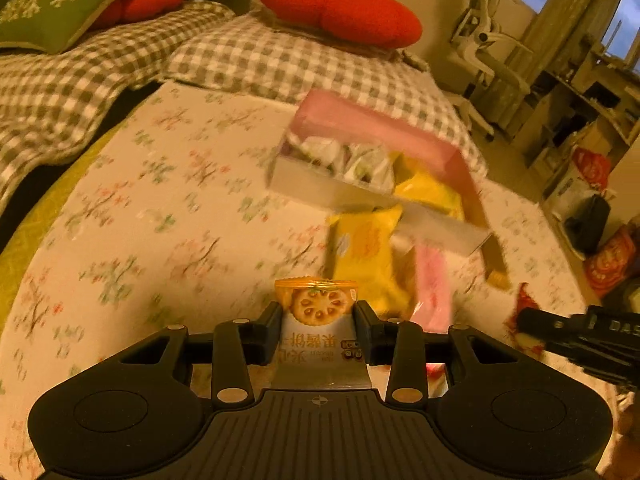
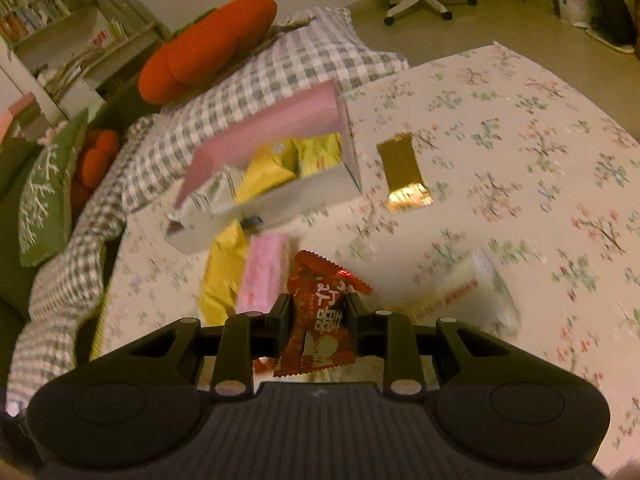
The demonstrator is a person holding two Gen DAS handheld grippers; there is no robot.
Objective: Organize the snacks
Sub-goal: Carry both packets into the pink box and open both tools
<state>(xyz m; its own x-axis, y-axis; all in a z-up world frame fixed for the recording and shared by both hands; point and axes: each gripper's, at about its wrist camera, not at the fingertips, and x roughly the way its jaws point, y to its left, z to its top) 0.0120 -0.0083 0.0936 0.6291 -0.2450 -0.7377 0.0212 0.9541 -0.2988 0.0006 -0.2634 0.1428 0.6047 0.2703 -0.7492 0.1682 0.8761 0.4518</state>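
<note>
My left gripper (image 1: 319,314) is shut on a cracker packet (image 1: 318,322) with an orange top, held above the floral cloth. My right gripper (image 2: 318,310) is shut on a red snack packet (image 2: 320,316). Ahead of both stands an open pink-lined box (image 1: 404,138), also in the right wrist view (image 2: 276,120), holding white and yellow packets. A yellow packet (image 1: 366,254) and a pink packet (image 1: 434,292) lie on the cloth just in front of the box; the right wrist view shows the same yellow packet (image 2: 222,276) and pink packet (image 2: 264,272). The right gripper's body (image 1: 580,332) shows at the left view's right edge.
A gold packet (image 2: 404,172) lies right of the box, and a white packet (image 2: 464,292) lies to my right. Checked bedding (image 1: 100,72), red cushions (image 1: 340,8) and a green pillow (image 1: 52,0) lie behind. A white chair (image 1: 484,52) and shelves stand beyond.
</note>
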